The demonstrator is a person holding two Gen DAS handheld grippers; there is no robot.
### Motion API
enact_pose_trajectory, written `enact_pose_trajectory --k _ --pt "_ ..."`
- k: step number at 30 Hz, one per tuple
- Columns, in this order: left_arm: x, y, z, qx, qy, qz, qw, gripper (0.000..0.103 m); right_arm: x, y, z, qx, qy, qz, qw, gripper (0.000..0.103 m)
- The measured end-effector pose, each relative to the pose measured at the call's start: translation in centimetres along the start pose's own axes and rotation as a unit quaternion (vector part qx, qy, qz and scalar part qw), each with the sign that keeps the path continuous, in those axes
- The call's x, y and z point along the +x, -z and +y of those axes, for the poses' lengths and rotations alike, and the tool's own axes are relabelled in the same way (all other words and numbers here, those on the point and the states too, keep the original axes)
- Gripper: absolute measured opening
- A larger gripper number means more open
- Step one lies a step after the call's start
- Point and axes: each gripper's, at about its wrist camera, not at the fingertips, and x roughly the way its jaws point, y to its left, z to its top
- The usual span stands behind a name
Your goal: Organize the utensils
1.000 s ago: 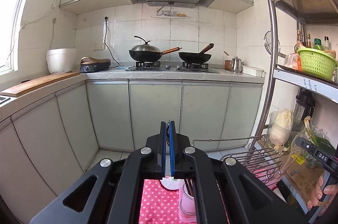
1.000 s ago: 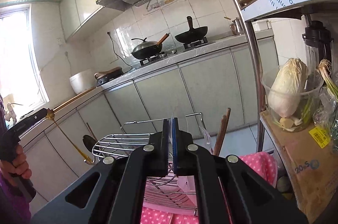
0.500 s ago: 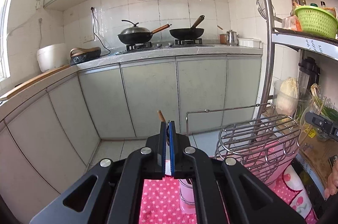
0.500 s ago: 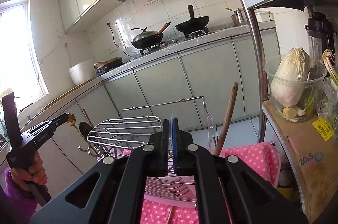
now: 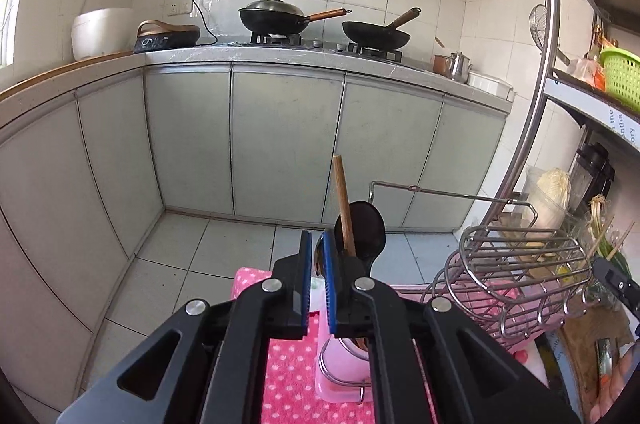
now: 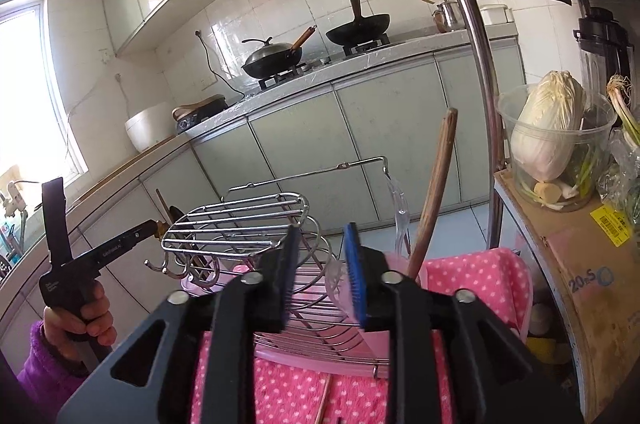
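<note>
My left gripper (image 5: pixel 317 256) is open by a narrow gap and empty, just above a pink utensil cup (image 5: pixel 340 368) that holds a black ladle (image 5: pixel 362 232) and a wooden-handled utensil (image 5: pixel 343 200). My right gripper (image 6: pixel 322 256) is open and empty, over the wire dish rack (image 6: pixel 256 224). Behind it another pink cup holds a wooden handle (image 6: pixel 434 192) and a clear plastic spoon (image 6: pixel 398 208). The rack also shows in the left wrist view (image 5: pixel 516 264). The left gripper shows from the side in the right wrist view (image 6: pixel 158 226), at the rack's left end.
Everything stands on a pink dotted cloth (image 5: pixel 292 380). Grey cabinets (image 5: pixel 280 144) and a stove counter with two woks (image 5: pixel 288 18) lie ahead. A steel shelf post (image 6: pixel 480 72) and a tub with cabbage (image 6: pixel 548 132) on a cardboard box are at the right.
Both grippers went from shut to open, the right wider than the left. Both views tilted lower toward the cups and rack. The ladle now stands in the left cup.
</note>
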Motion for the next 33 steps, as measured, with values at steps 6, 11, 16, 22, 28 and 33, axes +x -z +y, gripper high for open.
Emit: enact_pose_trajectory --k 6,11,16,22,28,33 --pt "-1.2 0.2 0.9 -0.039 0.021 -0.011 0.999 0.035 -1.1 0.3 0.4 -0.001 0.001 -0.006 1.0 0.043" --pt "-2.8 0.7 1.4 -0.043 0.025 -0.016 0.9986 0.039 -2.1 0.9 0.9 0.0 -0.002 -0.006 1.0 0.043" --pt "-4.9 1.2 1.6 -0.046 0.034 -0.025 0.998 0.039 -3.4 1.8 1.5 0.001 -0.004 -0.012 1.0 0.043" --pt "-6.9 2.7 1.5 -0.043 0.049 -0.019 0.9977 0.039 -5.0 3.2 1.7 0.009 -0.002 -0.01 1.0 0.043" --pt "-7.7 4.8 1.0 -0.041 0.069 0.001 0.9968 0.039 -5.4 5.5 1.5 0.024 0.01 0.016 1.0 0.043" --pt "-7.6 6.8 0.3 -0.034 0.08 0.026 0.9959 0.039 -4.3 8.0 1.2 0.037 0.023 0.062 0.997 0.043"
